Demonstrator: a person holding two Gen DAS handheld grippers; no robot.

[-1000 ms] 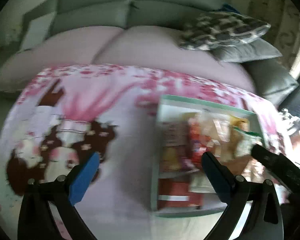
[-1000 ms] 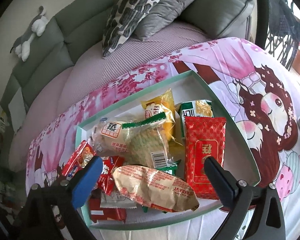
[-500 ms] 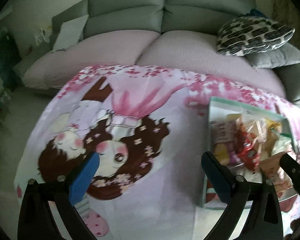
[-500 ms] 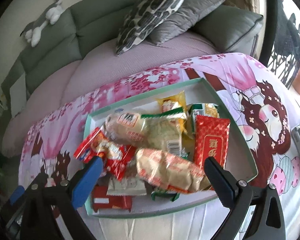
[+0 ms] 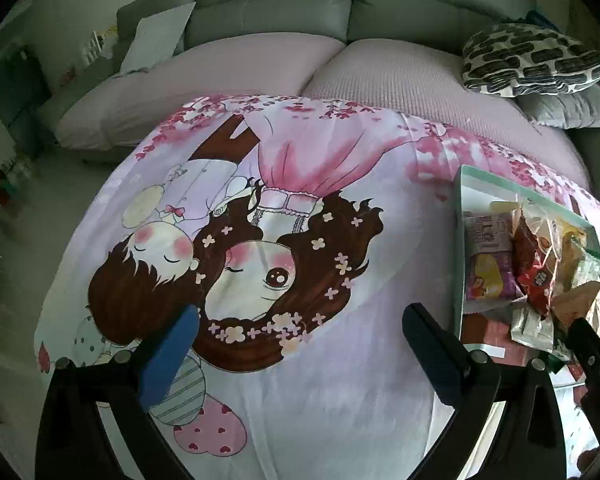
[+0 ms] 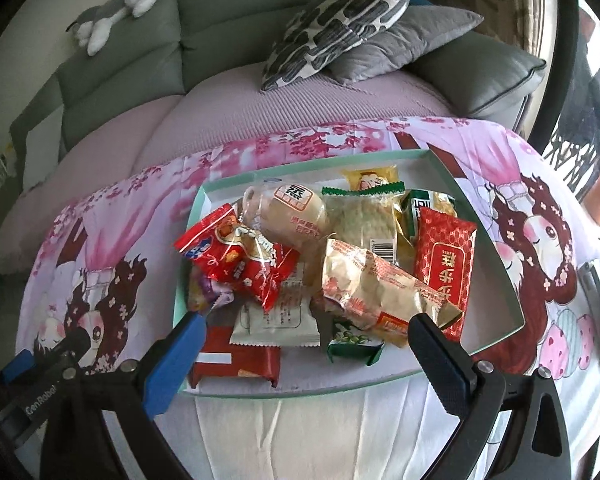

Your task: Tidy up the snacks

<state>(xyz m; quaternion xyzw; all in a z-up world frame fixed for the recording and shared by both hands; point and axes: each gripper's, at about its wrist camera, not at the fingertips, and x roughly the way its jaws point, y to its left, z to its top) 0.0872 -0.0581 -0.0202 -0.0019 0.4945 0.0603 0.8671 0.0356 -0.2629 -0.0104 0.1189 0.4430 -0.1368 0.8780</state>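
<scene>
We held the right gripper (image 6: 304, 344) wide apart over the near edge of the snack tray (image 6: 496, 236). Our left gripper (image 5: 300, 344), equally wide and empty, hovered over the cartoon cloth (image 5: 300, 400) left of that tray.

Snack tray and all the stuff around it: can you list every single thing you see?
tray: one, mint green, on the cloth
snack packets: about a dozen, piled in the tray, mostly red, gold, white and green
red packet with gold print: one, right side of the pile
round bun in clear wrap: one, pale tan, back of the pile
cartoon cloth: one, pink and white, under the tray
sofa: one, grey-green, behind
patterned pillow: one, black and white, on the sofa
grey pillow: one, beside it
plush toy: one, grey and white, on the sofa back
left gripper: fingers open, over bare cloth
right gripper: fingers open, at the tray's near edge
</scene>
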